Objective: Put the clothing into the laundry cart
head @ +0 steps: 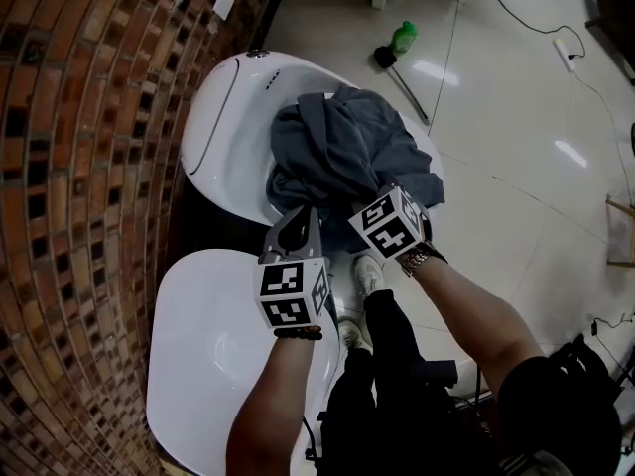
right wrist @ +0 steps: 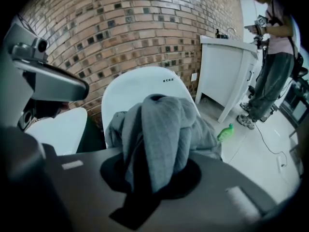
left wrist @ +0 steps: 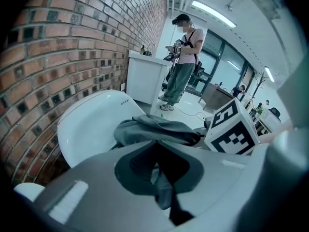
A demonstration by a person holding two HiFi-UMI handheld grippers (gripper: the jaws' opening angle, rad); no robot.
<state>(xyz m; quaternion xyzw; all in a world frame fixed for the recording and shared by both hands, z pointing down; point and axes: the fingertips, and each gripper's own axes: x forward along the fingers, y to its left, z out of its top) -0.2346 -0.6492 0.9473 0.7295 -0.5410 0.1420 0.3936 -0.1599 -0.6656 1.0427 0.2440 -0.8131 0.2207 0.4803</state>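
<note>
The left gripper (head: 300, 228) and right gripper (head: 369, 198) each pinch the grey garment (head: 342, 147) heaped on the white chair (head: 223, 137) ahead.

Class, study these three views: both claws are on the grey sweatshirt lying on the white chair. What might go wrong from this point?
1. The right claw pinches only one fold of the grey sweatshirt and the left claw a thin edge. Most of it lies on the white chair, so lifting may pull it free.
2. A green bottle and a cable lie on the floor beyond the chair; trailing cloth might knock or catch them.
</note>
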